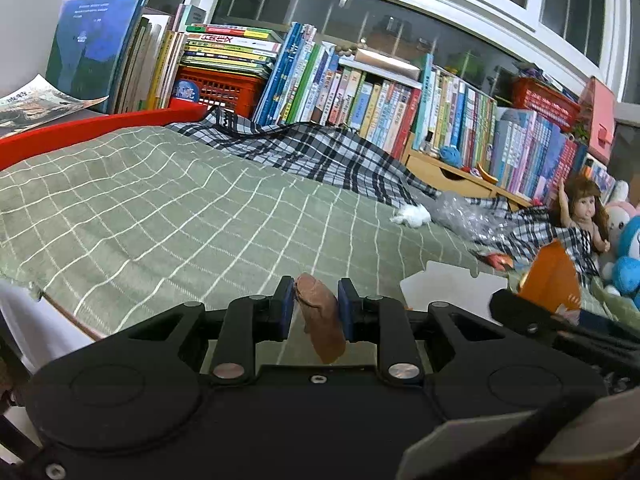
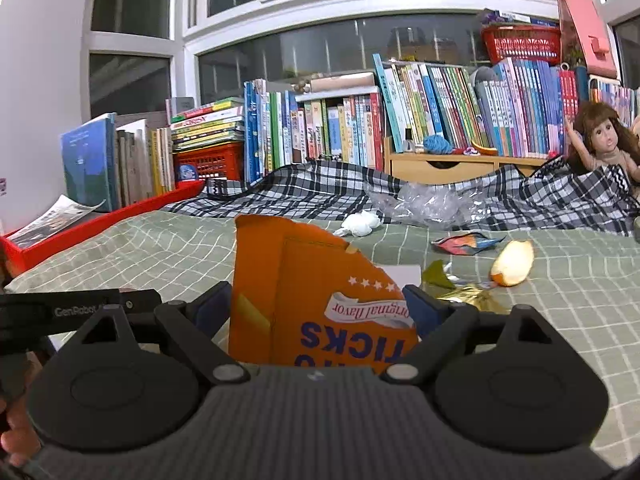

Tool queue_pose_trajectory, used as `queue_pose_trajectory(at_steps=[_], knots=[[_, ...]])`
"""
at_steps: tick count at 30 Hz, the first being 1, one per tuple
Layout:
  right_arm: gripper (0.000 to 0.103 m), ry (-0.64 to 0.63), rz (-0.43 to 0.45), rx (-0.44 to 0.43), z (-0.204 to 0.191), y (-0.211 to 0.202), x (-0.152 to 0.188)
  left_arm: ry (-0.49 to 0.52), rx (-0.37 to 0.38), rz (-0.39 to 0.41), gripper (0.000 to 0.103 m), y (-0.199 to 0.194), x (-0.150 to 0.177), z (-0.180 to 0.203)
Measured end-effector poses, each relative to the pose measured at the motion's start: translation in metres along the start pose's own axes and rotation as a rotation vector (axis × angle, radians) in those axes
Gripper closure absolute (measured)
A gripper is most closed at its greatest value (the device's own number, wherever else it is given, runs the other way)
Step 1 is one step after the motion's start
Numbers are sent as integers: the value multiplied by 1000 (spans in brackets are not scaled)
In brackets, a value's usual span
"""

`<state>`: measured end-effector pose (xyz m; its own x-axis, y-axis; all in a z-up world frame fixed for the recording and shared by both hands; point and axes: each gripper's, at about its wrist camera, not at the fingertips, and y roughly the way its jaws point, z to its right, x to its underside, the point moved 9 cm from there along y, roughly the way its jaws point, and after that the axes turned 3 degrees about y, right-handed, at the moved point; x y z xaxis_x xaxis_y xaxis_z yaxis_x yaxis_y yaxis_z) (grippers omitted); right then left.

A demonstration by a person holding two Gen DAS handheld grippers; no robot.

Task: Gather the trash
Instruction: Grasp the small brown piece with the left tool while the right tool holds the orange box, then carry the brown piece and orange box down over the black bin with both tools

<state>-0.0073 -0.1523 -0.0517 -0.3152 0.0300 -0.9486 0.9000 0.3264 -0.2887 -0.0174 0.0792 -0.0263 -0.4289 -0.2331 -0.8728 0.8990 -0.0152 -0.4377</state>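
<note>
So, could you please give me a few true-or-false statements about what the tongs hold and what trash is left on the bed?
1. The left tongs grip a brown scrap. True.
2. The right tongs are empty. False: they hold an orange snack box.
3. A white tissue wad lies on the green checked cover. True.
4. The fruit piece sits inside the red basket. False: it lies on the cover.
5. Crumpled clear plastic lies near the plaid blanket. True.

On the bed [image 2: 160,248], a tissue wad [image 2: 360,224] lies left of a plastic bag [image 2: 424,204]; books [image 2: 440,112] stand far behind, a doll [image 2: 604,140] far right.
</note>
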Motion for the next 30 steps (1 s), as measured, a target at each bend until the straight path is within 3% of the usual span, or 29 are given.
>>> queue_pose_trajectory(at_steps=[16, 30], knots=[[13, -4, -26, -53, 8, -81, 14, 54, 44, -89, 81, -63, 48, 21], [14, -39, -123, -103, -9, -132, 51, 103, 85, -209, 81, -104, 103, 27]])
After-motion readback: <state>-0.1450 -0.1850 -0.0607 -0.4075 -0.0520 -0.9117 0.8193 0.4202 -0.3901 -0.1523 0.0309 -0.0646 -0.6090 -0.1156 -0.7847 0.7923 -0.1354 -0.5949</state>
